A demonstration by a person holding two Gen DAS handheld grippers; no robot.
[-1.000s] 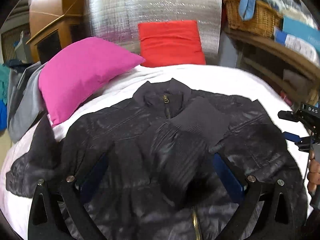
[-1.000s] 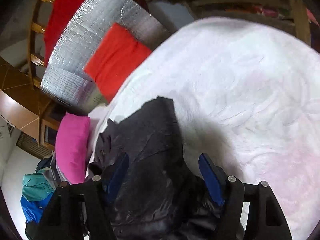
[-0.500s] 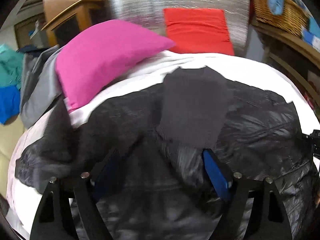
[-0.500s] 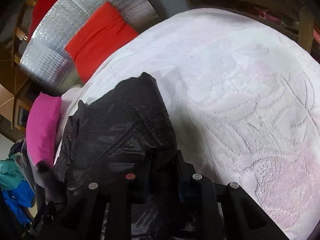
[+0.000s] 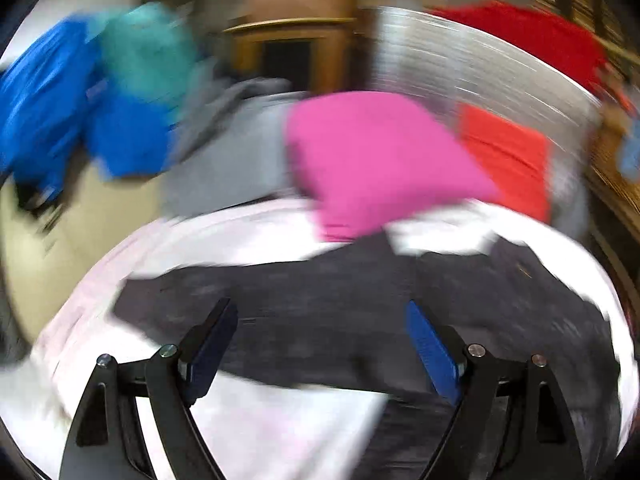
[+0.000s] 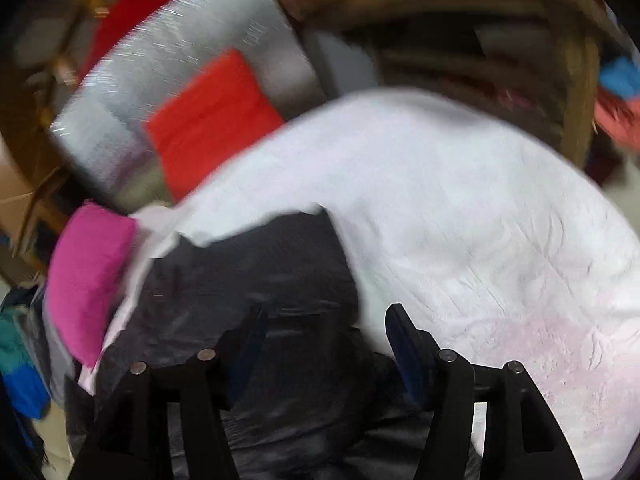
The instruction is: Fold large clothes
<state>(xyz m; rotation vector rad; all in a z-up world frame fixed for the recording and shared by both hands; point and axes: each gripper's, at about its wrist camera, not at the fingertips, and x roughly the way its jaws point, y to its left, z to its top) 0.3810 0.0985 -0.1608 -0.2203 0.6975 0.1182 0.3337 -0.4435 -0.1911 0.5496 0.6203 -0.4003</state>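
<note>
A black jacket (image 5: 360,312) lies spread on the white bed cover (image 5: 280,420); the view is motion-blurred. My left gripper (image 5: 320,344) is open and empty, its blue pads (image 5: 432,356) wide apart above the jacket's left part. In the right wrist view the jacket (image 6: 256,280) lies on the bed cover (image 6: 460,220). My right gripper (image 6: 324,344) is open over the jacket's right edge, holding nothing.
A pink pillow (image 5: 376,160) and a red pillow (image 5: 504,160) lean against a silver padded headboard (image 5: 460,60). Blue, teal and grey clothes (image 5: 100,100) are heaped left of the bed. Wooden shelves (image 6: 500,40) stand to the right.
My left gripper swung left, away from the sleeve cuff, and now faces the jacket's left side. My right gripper was shut on the jacket's edge half a second ago and has opened.
</note>
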